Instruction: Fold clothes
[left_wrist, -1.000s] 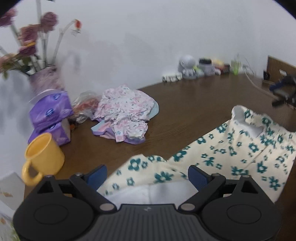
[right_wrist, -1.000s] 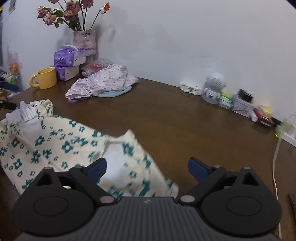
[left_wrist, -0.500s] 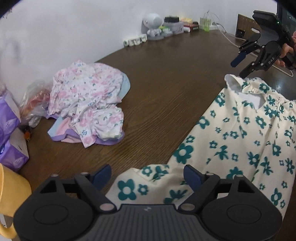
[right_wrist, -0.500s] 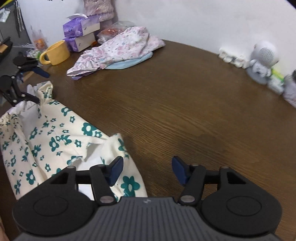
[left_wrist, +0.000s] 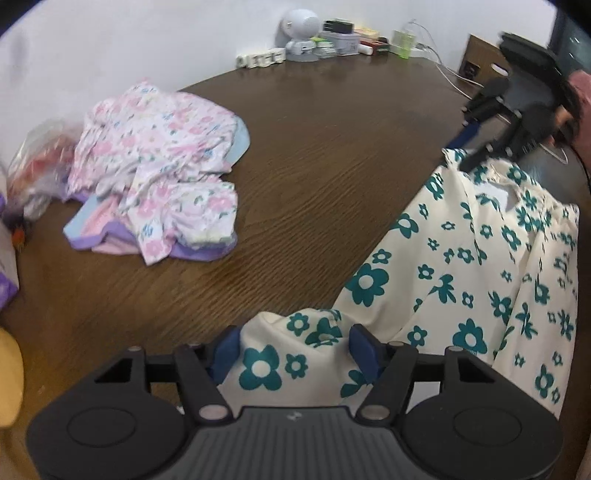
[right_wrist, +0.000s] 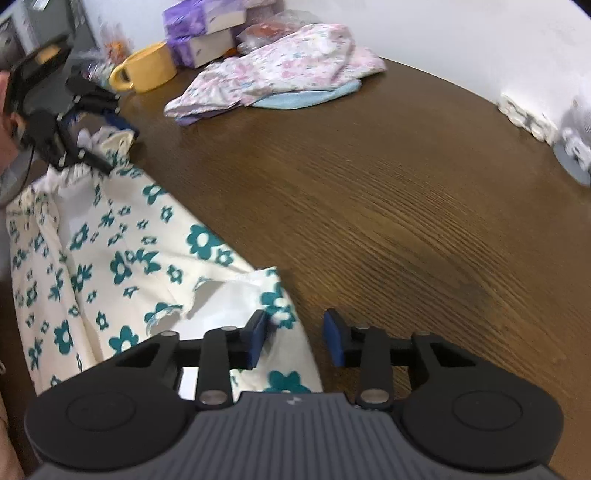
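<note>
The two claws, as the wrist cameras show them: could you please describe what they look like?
Both are matte black. The left claw and right claw each have two hinged linkage arms with silver pivot pins, tipped with blue pads. Behind sits a ribbed dark-grey body bearing a small logo, flanked by two round black discs.

No words, brands or numbers can be read: printing on the purple tissue packs (right_wrist: 207, 22) at the upper left of the right wrist view is too blurred.

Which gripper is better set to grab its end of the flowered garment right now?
Left. The left gripper already has the flowered garment bunched between its open fingers; the right gripper mostly straddles bare table.
</note>
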